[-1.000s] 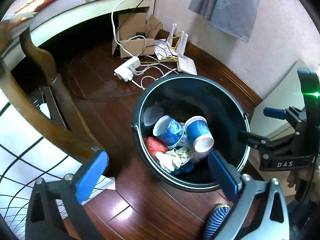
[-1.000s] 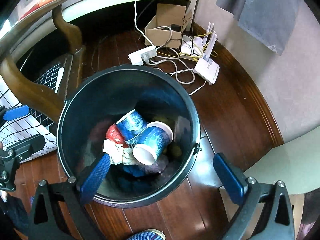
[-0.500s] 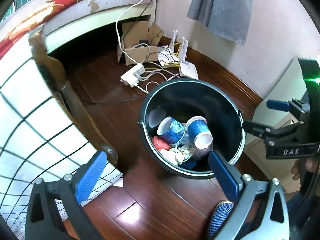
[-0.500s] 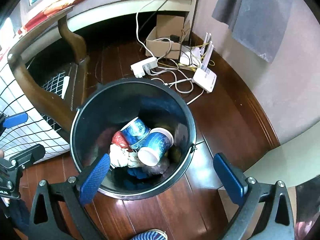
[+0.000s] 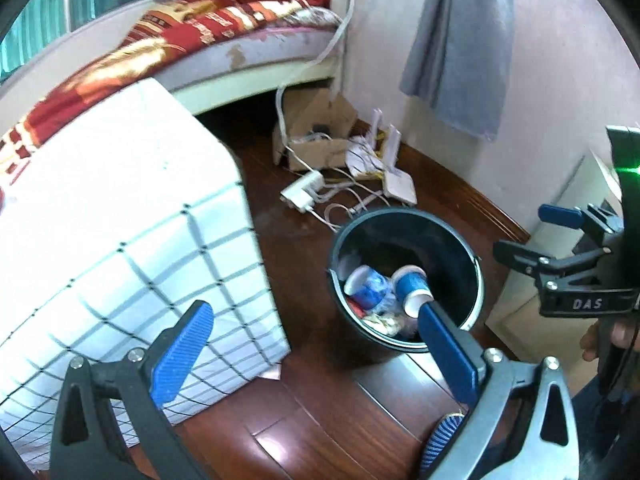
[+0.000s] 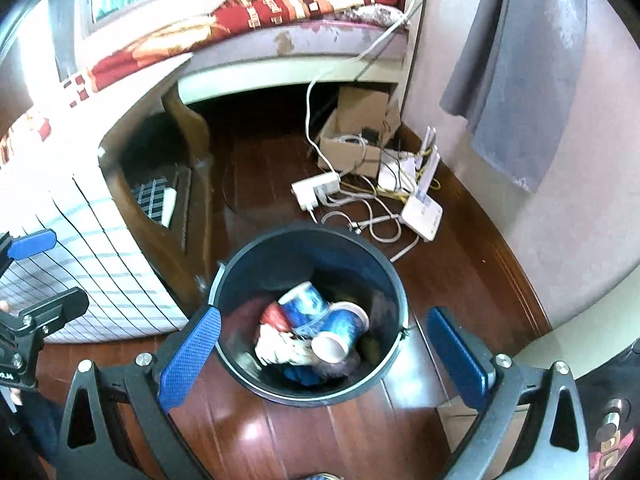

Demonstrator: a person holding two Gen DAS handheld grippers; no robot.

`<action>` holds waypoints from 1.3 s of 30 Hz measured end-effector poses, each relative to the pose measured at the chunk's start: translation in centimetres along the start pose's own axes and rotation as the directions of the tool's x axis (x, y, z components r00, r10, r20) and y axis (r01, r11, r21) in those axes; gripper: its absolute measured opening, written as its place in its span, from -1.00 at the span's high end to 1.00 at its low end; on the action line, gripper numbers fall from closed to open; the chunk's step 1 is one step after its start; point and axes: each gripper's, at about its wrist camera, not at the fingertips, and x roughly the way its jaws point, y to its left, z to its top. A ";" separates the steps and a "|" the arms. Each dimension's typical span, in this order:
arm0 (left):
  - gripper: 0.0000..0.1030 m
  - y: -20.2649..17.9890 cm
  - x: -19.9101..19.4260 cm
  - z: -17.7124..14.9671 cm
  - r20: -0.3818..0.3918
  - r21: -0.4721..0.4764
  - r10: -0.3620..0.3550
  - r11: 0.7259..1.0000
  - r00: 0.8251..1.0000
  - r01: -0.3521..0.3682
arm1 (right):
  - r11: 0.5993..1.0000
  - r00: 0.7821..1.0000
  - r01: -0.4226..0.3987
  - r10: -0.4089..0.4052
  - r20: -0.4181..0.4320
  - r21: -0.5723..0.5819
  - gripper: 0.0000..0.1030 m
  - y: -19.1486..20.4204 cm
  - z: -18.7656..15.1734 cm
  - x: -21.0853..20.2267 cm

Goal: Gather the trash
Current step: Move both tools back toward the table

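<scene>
A dark round trash bin [image 5: 454, 264] stands on the wooden floor. Inside lie two blue paper cups [image 5: 370, 286] on their sides, a red scrap and crumpled pale paper. My left gripper [image 5: 312, 320] is open and empty, held above and in front of the bin. In the right wrist view the same bin [image 6: 256, 250] lies below my right gripper [image 6: 322, 324], which is open and empty too. The cups [image 6: 340, 330] lie near its middle. Each gripper shows at the edge of the other's view: the right one [image 5: 532, 236], the left one [image 6: 48, 272].
A table with a white checked cloth [image 5: 120, 240] stands left of the bin. Behind are a bed [image 5: 224, 28], a cardboard box [image 5: 316, 136], a power strip [image 5: 302, 192], a router [image 6: 422, 212] and loose cables. A grey cloth [image 5: 460, 40] hangs on the wall. A pale cabinet [image 5: 560, 200] is at right.
Both grippers have risen and drawn back from the bin, which now looks smaller and lower. The tabletop and bed have come into view. The bin's contents have not moved.
</scene>
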 end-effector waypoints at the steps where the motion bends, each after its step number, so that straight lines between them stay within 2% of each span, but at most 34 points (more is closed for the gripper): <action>1: -0.99 0.5 -0.5 0.1 0.012 -0.011 0.002 1.000 1.000 -0.002 | 1.000 1.000 -0.002 0.002 0.009 0.001 -1.00 0.2 0.2 -0.3; 9: -0.99 3.3 -3.2 -0.1 0.075 -0.053 0.053 0.997 0.996 -0.049 | 0.999 0.996 -0.032 0.035 0.085 -0.033 -1.00 3.6 2.0 -2.3; 17: -0.99 6.6 -5.1 -0.7 0.110 -0.121 0.109 0.988 0.988 -0.096 | 0.992 0.988 -0.042 0.059 0.145 -0.122 -1.00 8.0 3.9 -3.2; 30: -0.99 12.6 -8.2 -2.7 0.125 -0.237 0.220 0.953 0.967 -0.186 | 0.960 0.965 -0.101 0.159 0.210 -0.263 -1.00 16.1 6.4 -4.4; 39: -0.99 16.0 -9.7 -4.4 0.116 -0.299 0.288 0.923 0.951 -0.243 | 0.931 0.948 -0.156 0.235 0.215 -0.331 -1.00 21.3 7.5 -4.6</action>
